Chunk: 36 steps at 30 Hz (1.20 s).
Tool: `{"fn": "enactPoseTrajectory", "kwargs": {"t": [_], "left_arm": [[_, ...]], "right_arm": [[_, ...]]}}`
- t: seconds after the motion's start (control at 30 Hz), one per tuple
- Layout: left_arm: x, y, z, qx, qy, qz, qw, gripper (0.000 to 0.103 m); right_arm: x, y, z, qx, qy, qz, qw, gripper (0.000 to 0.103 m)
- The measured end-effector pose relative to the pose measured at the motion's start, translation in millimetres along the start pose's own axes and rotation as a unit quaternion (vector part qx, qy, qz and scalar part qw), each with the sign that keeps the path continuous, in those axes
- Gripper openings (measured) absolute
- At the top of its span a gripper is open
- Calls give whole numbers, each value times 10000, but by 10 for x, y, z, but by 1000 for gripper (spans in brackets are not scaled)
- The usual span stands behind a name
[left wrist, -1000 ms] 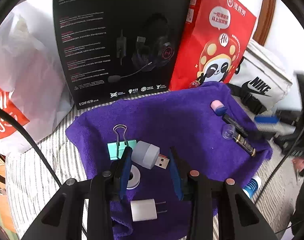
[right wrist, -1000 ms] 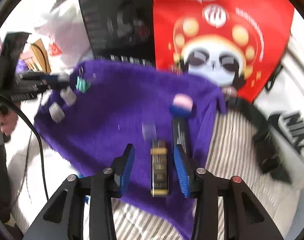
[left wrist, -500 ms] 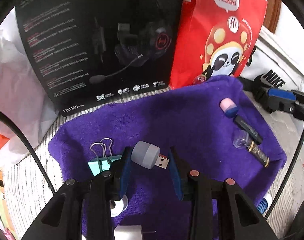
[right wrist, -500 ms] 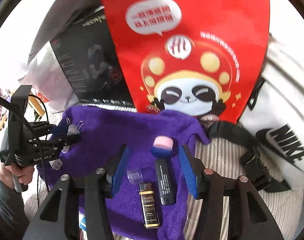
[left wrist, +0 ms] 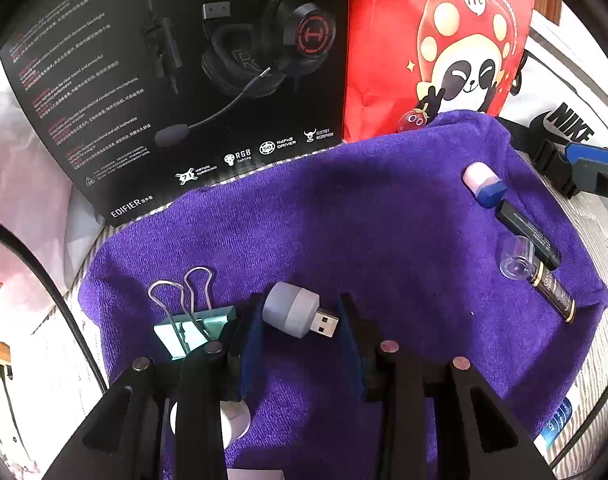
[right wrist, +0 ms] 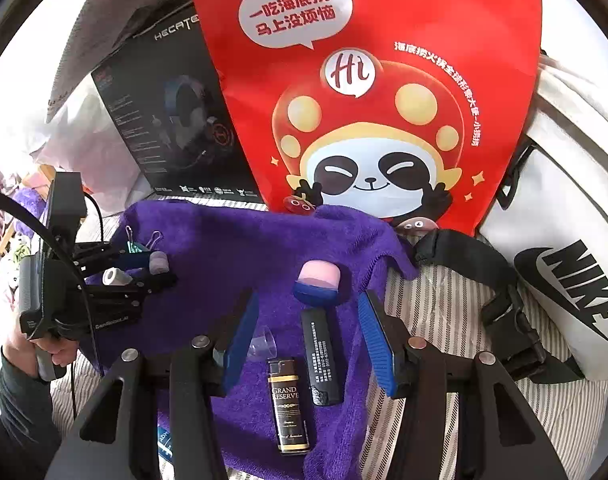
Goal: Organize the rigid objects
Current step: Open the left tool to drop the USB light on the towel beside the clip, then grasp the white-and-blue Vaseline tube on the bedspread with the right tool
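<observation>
Several small hard objects lie spread on a purple towel (left wrist: 343,220). Nearest the left gripper (left wrist: 300,300) is a little plug-in light (left wrist: 294,314), a stubby grey cylinder with a bare metal USB plug sticking out to the right. It lies on the towel directly between the two blue pads. Its grey body meets the left pad and the plug tip comes very close to the right one, but whether the pads actually squeeze it cannot be told. Just left of it, partly under the gripper's finger, sits a mint-green binder clip (left wrist: 192,330) with its silver wire handles pointing away. A white roll of tape (left wrist: 234,420) shows beneath the same finger.

Well apart, at the towel's right edge, a second group lies in a row: a blue stub with a pale pink cap (right wrist: 317,280), a black stick with white print (right wrist: 319,356), a dark brown lighter (right wrist: 290,404) with gold lettering, and a clear plastic cap (right wrist: 264,344) touching the lighter's top. The right gripper (right wrist: 307,298) hangs above this group with its pads spread wide and nothing pressed between them.

A hand (right wrist: 52,350) grips the left tool's handle. Behind the towel stand a black headset box (left wrist: 164,80) and a red bag with a cartoon panda (left wrist: 435,40); a white sports bag (right wrist: 563,240) lies to the right on striped bedding (right wrist: 443,300).
</observation>
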<state>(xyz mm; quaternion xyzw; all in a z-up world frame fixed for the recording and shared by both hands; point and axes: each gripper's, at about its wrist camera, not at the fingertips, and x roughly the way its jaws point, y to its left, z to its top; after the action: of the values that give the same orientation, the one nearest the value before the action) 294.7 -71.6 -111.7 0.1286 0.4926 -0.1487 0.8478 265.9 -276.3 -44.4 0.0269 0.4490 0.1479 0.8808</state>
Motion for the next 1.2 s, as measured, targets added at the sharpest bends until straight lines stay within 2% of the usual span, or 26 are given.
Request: {"fn": "enactPoseTrajectory", "kwargs": {"t": [0.17, 0.3, 0.43, 0.53, 0.7, 0.8, 1.0, 1.07, 1.13, 1.2], "left_arm": [[2, -35, -2, -14, 3, 32, 10000, 37], [-23, -21, -44, -65, 58, 42, 10000, 52], [-92, 33, -128, -128, 71, 49, 9999, 52], [-297, -15, -131, -75, -103, 232, 9996, 52], [-746, -136, -206, -66, -363, 116, 9993, 52], [-1010, -177, -379, 31, -469, 98, 9988, 56], [-1315, -306, -835, -41, -480, -373, 9981, 60], [-1324, -389, -968, 49, -458, -201, 9987, 60], [-1345, -383, -1096, -1, -453, -72, 9989, 60], [-1355, -304, -1260, -184, -414, -78, 9989, 61]], "right_arm": [[-62, 0, -5, -3, -29, 40, 10000, 52], [-116, -24, -9, -24, -70, 53, 10000, 52], [-147, -77, -9, 66, -86, 165, 9998, 52], [-147, -69, -14, 21, -47, 243, 9997, 52], [-183, -38, -18, -48, -75, 265, 9996, 52], [-204, -26, -17, -65, -54, 238, 9997, 52], [-426, 128, -12, -259, -202, 58, 9994, 52], [-534, 202, -39, -252, -285, 24, 9993, 57], [-643, 283, -147, -212, -363, 84, 9991, 68], [-695, 359, -304, -78, -301, 159, 9994, 70]]}}
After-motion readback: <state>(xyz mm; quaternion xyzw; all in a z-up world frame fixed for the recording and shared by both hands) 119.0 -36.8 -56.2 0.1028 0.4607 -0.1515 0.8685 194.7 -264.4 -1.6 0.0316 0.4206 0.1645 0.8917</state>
